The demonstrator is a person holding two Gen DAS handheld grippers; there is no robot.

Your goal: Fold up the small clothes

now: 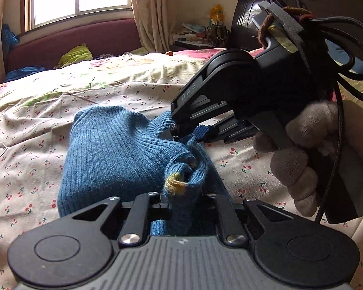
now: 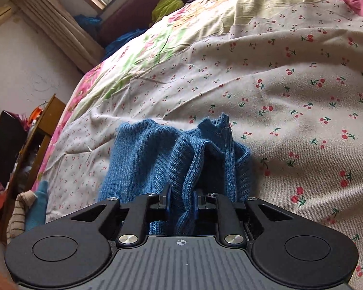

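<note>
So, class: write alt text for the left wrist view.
Both grippers pinch a blue knit garment on a cherry-print bedsheet: the left gripper nearest, the right gripper entering from the right, held by a gloved hand.

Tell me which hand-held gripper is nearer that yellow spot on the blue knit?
Left. The left hand-held gripper clamps the blue knit right beside the yellow spot; the right hand-held gripper pinches the cloth farther up.

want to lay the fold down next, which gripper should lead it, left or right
Probably the right gripper: it pinches the blue knit garment at its far raised edge. The left gripper grips the near bunched end, better as an anchor.
</note>
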